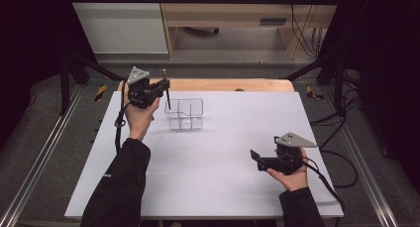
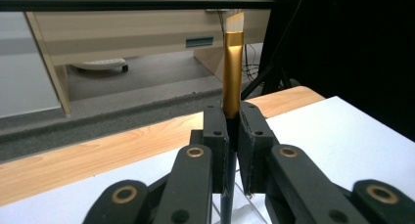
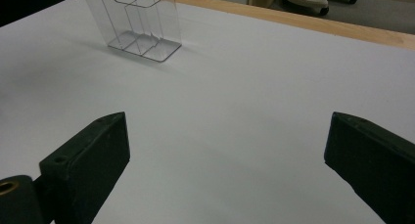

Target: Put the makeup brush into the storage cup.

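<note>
My left hand-held gripper (image 1: 161,88) has its jaws clamped shut on a makeup brush (image 2: 232,62), gripping it low on the gold ferrule so the pale bristle tip stands upright above the pads and the dark handle hangs below. In the high view the brush sits just left of the clear organizer (image 1: 185,114), near its far left corner, handle end hovering close to the rim but not yet inside any compartment. The organizer stands on the white bench (image 1: 223,187) toward the far left, well apart from my right hand-held gripper (image 1: 257,157), which rests near the right edge with its jaws spread wide and nothing between them. What worries me is the organizer itself: I judge it light and unsecured, so if the handle catches the rim or a divider on the way down it could slide or tip. The grip is narrow too; a sideways knock might swivel the brush between the pads. With my right one so far off, nothing steadies the organizer.
</note>
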